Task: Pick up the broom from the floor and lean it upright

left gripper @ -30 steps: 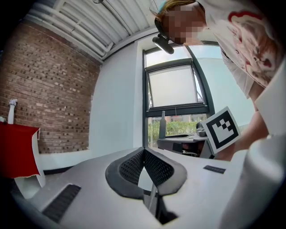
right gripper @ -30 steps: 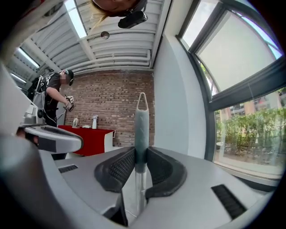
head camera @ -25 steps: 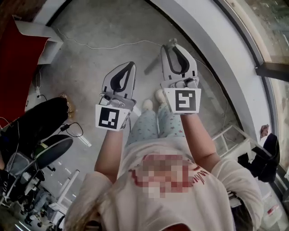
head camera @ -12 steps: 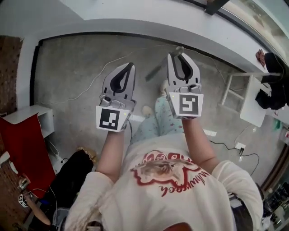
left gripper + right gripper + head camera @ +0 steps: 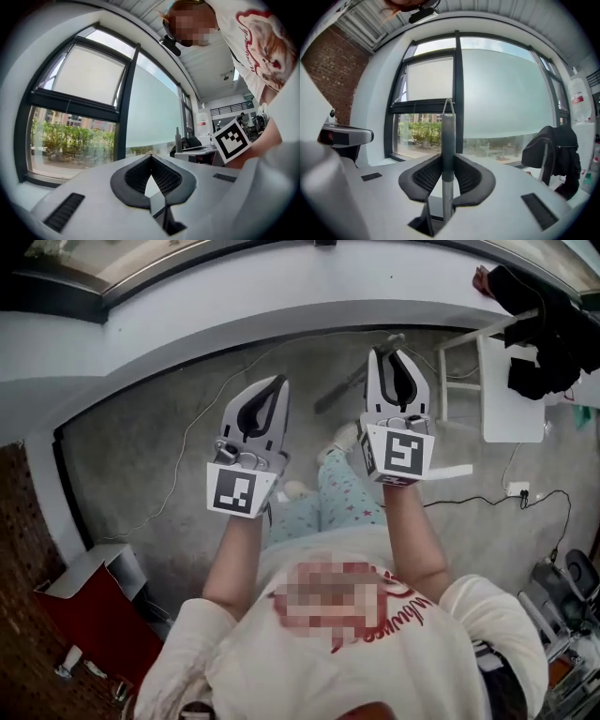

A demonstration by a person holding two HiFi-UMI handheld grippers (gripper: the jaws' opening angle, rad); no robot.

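The broom handle (image 5: 448, 126) is held upright off the floor (image 5: 178, 456), pinched in the right claw (image 5: 448, 161), with its top seen against a window (image 5: 497, 108). The left claw (image 5: 151, 156) is held beside it, pressed together on nothing.

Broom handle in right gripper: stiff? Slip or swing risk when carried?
Probably stiff: the broom handle shows straight through the right gripper. Likely to pivot or slide, since a thin round shaft is pinched at one spot. Seems light, held one-handed.
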